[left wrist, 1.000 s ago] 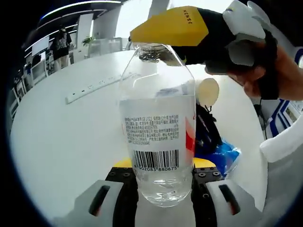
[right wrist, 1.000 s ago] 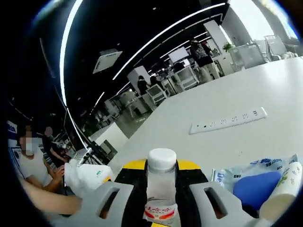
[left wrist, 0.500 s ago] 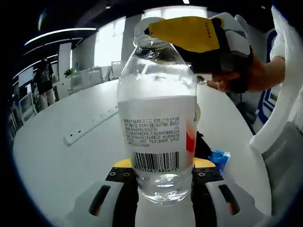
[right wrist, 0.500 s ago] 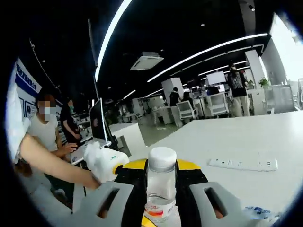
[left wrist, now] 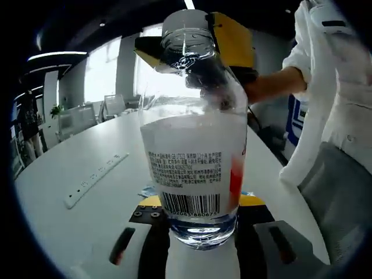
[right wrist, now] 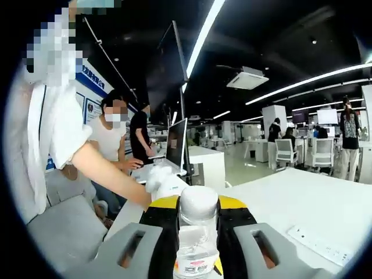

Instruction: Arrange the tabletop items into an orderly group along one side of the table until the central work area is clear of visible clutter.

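A clear water bottle point(left wrist: 195, 163) with a white barcode label and some water in it stands between the jaws of my left gripper point(left wrist: 197, 216), which is shut on its base. From above, my yellow and black right gripper point(left wrist: 229, 40) is closed around the bottle's top. In the right gripper view the bottle's white cap point(right wrist: 199, 202) sits between the jaws of my right gripper point(right wrist: 197, 220). Just beyond the cap is the white body of the left gripper point(right wrist: 164, 182), held by a person's bare arm point(right wrist: 107, 171).
The white table point(left wrist: 87, 209) carries a white power strip point(left wrist: 93, 181), seen too as the strip point(right wrist: 324, 246). A bit of a blue packet point(left wrist: 147, 190) shows behind the bottle. A grey chair point(left wrist: 343, 197) is at the right. Seated people and a monitor point(right wrist: 175, 142) lie beyond the table.
Both views have swung round and tilted up together with the bottle. The blue bag and small items at the right have left the picture. Both grips on the bottle are unchanged.
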`<control>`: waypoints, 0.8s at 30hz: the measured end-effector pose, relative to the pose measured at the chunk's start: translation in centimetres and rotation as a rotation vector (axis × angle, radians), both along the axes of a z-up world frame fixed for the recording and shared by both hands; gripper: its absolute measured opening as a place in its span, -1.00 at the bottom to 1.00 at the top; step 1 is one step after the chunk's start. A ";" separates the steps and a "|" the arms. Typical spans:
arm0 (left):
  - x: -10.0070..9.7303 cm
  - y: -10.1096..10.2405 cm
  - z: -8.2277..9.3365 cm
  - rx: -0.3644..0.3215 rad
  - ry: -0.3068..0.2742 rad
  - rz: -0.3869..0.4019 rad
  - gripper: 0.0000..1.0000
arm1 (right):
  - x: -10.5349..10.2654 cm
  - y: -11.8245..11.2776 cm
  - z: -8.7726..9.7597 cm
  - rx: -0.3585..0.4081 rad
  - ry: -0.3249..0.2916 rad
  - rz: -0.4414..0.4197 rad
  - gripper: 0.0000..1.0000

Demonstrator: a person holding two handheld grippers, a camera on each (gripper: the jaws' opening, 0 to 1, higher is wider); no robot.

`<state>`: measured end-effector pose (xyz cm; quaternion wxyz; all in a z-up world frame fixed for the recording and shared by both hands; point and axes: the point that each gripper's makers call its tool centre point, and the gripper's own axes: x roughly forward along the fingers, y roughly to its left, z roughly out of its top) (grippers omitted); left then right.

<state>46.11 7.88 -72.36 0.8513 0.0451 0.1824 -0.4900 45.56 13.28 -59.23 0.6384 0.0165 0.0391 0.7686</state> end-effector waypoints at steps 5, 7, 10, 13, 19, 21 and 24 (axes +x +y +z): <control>0.6 0.8 -0.4 0.030 0.011 0.018 -0.22 | 0.4 0.3 -0.4 -0.002 0.009 -0.001 -0.62; 1.1 1.3 -0.6 0.047 0.005 0.023 -0.21 | 0.7 0.6 -0.5 -0.002 0.003 -0.004 -0.62; 1.7 1.7 -1.1 0.058 0.005 0.031 -0.20 | 1.2 1.2 -0.9 -0.012 -0.007 -0.010 -0.62; 2.7 2.6 -2.1 0.099 0.001 0.055 -0.20 | 1.8 2.0 -1.8 -0.025 -0.023 -0.019 -0.62; 4.0 3.8 -3.5 0.150 0.008 0.094 -0.20 | 2.7 3.0 -2.9 -0.039 -0.035 -0.058 -0.62; 4.4 4.2 -3.8 0.155 0.010 0.106 -0.20 | 3.3 3.2 -3.4 -0.034 -0.025 -0.089 -0.62; 5.0 4.9 -4.6 0.184 0.008 0.140 -0.21 | 4.1 3.4 -4.2 -0.033 -0.009 -0.127 -0.62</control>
